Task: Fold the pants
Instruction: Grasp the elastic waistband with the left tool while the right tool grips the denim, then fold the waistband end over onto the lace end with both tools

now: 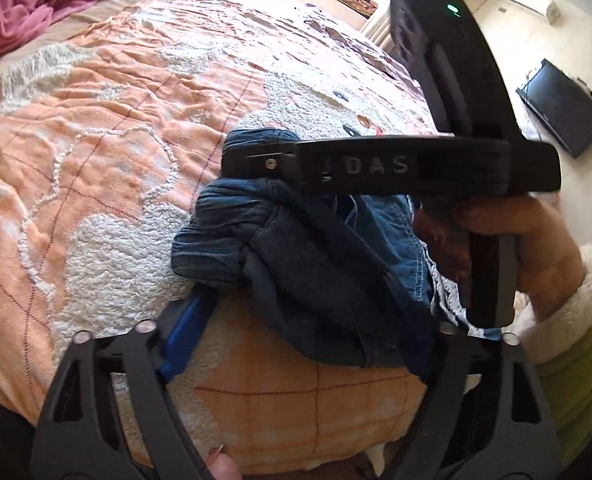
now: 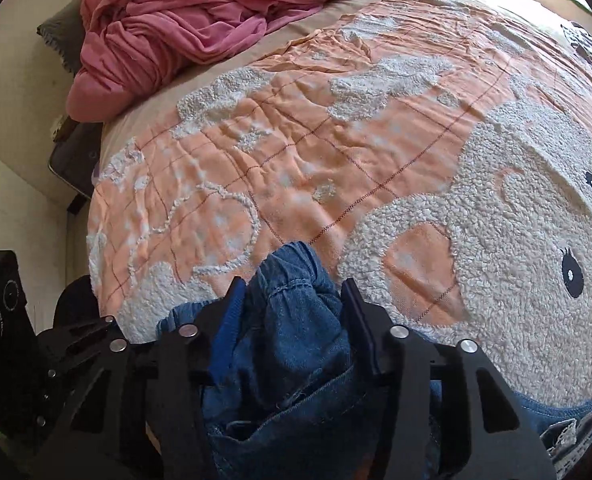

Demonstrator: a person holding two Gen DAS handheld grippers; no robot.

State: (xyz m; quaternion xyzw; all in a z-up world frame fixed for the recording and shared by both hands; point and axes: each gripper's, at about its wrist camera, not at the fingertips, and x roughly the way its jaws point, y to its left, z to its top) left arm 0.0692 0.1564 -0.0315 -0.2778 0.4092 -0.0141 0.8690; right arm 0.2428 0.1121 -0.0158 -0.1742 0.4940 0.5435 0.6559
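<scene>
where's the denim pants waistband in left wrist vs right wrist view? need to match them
Left wrist: the bunched waistband of the denim pants sits centre, just below the other gripper's black body.
Right wrist: it lies bottom centre, between the right gripper fingers.
Shared landmark: pink bedding at upper left in both.

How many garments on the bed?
2: crumpled denim pants near the bed's front edge, between the right gripper's fingers; a pink garment heaped at the far side. Others may be hidden.
</scene>
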